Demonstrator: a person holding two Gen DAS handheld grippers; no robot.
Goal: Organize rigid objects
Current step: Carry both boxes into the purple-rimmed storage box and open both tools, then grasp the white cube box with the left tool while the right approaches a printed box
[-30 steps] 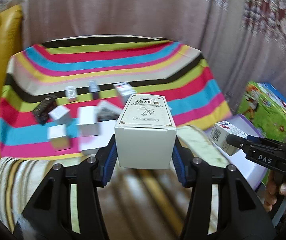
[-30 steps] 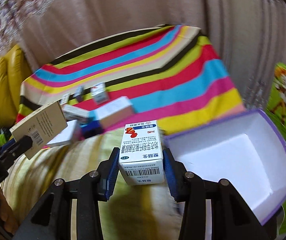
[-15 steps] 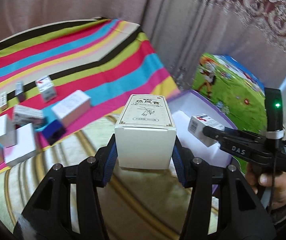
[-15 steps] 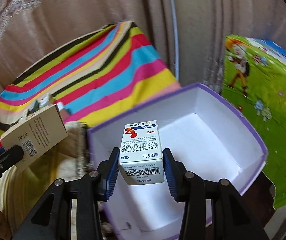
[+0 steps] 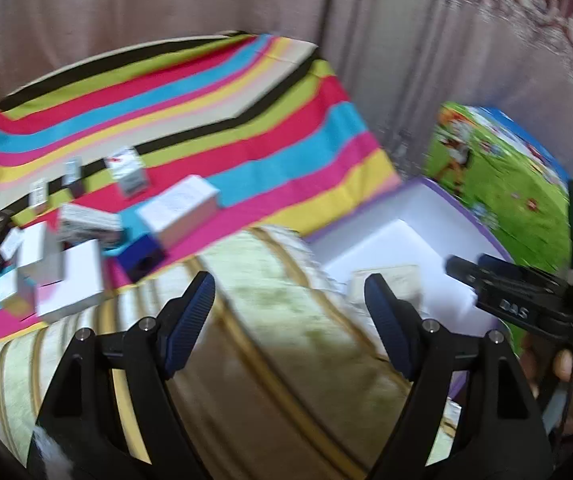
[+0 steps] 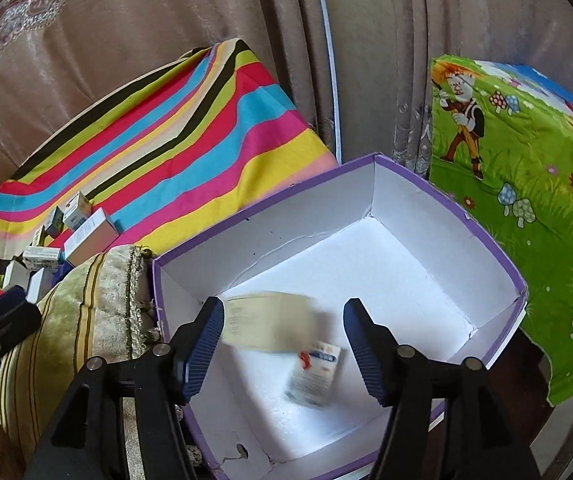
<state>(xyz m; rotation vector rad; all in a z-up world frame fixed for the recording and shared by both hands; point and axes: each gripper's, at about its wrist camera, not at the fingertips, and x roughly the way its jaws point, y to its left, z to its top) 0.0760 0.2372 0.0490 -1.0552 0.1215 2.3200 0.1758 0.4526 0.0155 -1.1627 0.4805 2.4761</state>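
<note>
1. Two small cartons lie inside the purple-rimmed box (image 6: pixel 498 256) in the lower centre of the right wrist view: a cream carton (image 6: pixel 266 320) and, just below it, a white carton with red and blue print (image 6: pixel 314 376). Both are blurred, so whether they have settled flat cannot be told.
2. Step in hand, as judged: the release of both cartons into the box. It looks all but complete.
3. Left gripper (image 5: pixel 288 312): jaws apart and opening. Nothing sits between the pads; only the green striped cushion (image 5: pixel 286 320) shows through the gap. The cream carton (image 5: pixel 386 284) appears past the right-hand finger, on the white box floor.
4. Right gripper (image 6: pixel 282 340): jaws apart and opening, over the box. The two cartons show in the gap between the fingers (below them, on the box floor), and neither pad appears to press on either one.
5. Remaining work: a cluster of small boxes (image 5: pixel 66 256) stands on the striped cloth (image 5: pixel 246 120) at the left of the left wrist view, well apart from the purple-rimmed box.
6. Next move, as judged: carry both grippers to that cluster with jaws wide, centre each on one box, and close on its flat sides.
</note>
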